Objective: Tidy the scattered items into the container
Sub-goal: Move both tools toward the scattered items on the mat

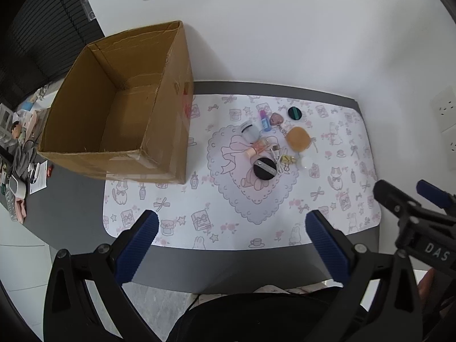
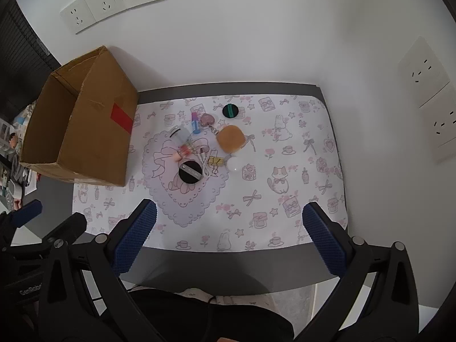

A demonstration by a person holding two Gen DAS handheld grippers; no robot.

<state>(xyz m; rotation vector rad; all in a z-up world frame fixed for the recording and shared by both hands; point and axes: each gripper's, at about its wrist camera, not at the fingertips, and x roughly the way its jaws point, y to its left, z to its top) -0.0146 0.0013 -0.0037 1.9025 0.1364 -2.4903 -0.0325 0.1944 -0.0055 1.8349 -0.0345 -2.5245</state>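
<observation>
— Scattered items, where do they lie? 
— Bunched on the pink heart at the middle of the patterned white mat [image 2: 285, 199] on the worktop: a round black puff with a grey strap [image 2: 190, 173], an orange-brown round sponge [image 2: 230, 138], a small black disc with a green band [image 2: 230, 111], a blue and pink tube [image 2: 195, 123], a yellow binder clip [image 2: 215, 161]. None is in the open brown cardboard box [image 1: 119, 119] yet.
— Which way from each gripper?
— Ahead of both and well apart. For the left gripper [image 1: 232, 245] the pile sits ahead and slightly right, the box ahead-left. For the right gripper [image 2: 229, 242] it sits ahead and slightly left, the box far left.
— Jaws?
— Both spread wide, holding nothing.
— Which goes first, you reckon?
— Neither is clearly nearer. The black puff is the closest piece to both. The box stands on the left gripper's side, so that one probably has the shorter carry.
</observation>
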